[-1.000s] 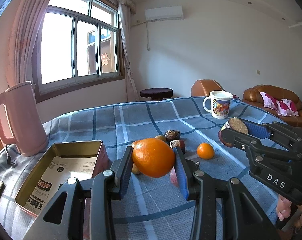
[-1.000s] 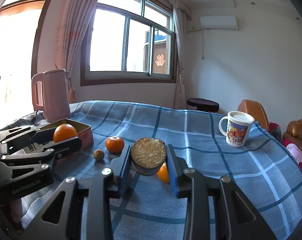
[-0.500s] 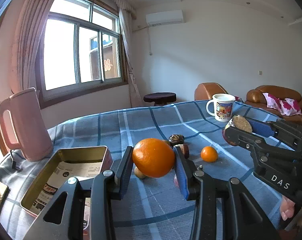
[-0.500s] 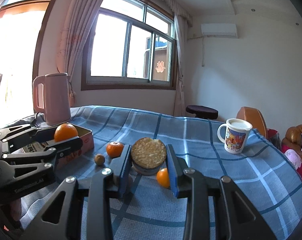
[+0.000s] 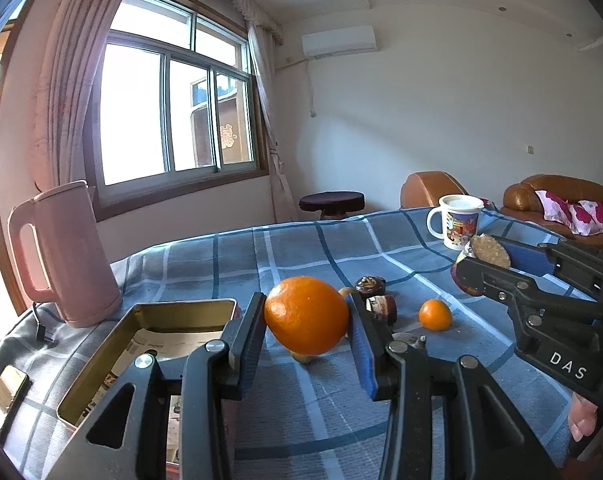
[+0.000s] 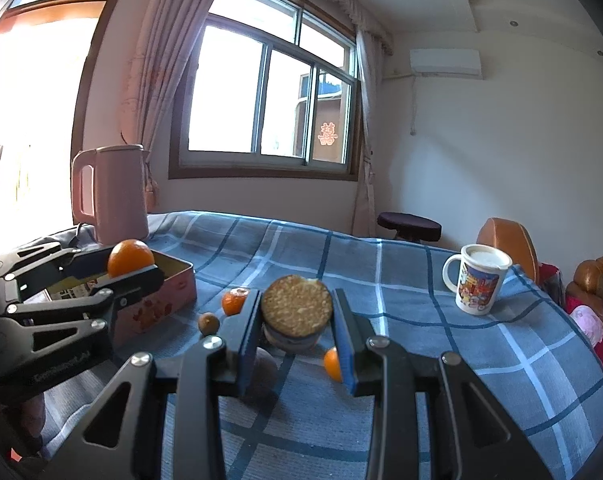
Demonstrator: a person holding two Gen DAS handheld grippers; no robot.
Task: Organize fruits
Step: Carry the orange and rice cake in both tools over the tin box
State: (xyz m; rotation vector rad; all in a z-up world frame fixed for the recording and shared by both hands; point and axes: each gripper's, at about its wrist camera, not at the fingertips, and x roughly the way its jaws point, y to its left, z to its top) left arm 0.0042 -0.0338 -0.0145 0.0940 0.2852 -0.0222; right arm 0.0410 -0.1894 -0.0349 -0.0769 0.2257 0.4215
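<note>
My left gripper point(image 5: 306, 312) is shut on a large orange point(image 5: 306, 314) and holds it above the blue checked tablecloth, just right of an open gold tin box point(image 5: 173, 307). The right wrist view shows that orange point(image 6: 130, 258) over the tin's edge point(image 6: 177, 280). My right gripper point(image 6: 296, 316) is shut on a round piece with a tan crumbly top point(image 6: 296, 310). That piece point(image 5: 489, 250) is also at the right of the left wrist view. On the cloth lie a small tangerine point(image 5: 435, 314), a second one point(image 6: 332, 364), a small brown fruit point(image 6: 208, 323) and two dark pieces point(image 5: 370, 284).
A pink kettle point(image 5: 65, 256) stands behind the tin at the left. A printed mug point(image 5: 459, 226) sits at the table's far right. A phone point(image 5: 5, 396) lies near the left edge. A brown sofa point(image 5: 557, 204) and a dark stool point(image 5: 332, 202) stand beyond the table.
My left gripper has tipped upward a little, still gripping the orange, so the table sits lower in its view. The right gripper has kept its place and its grip.
</note>
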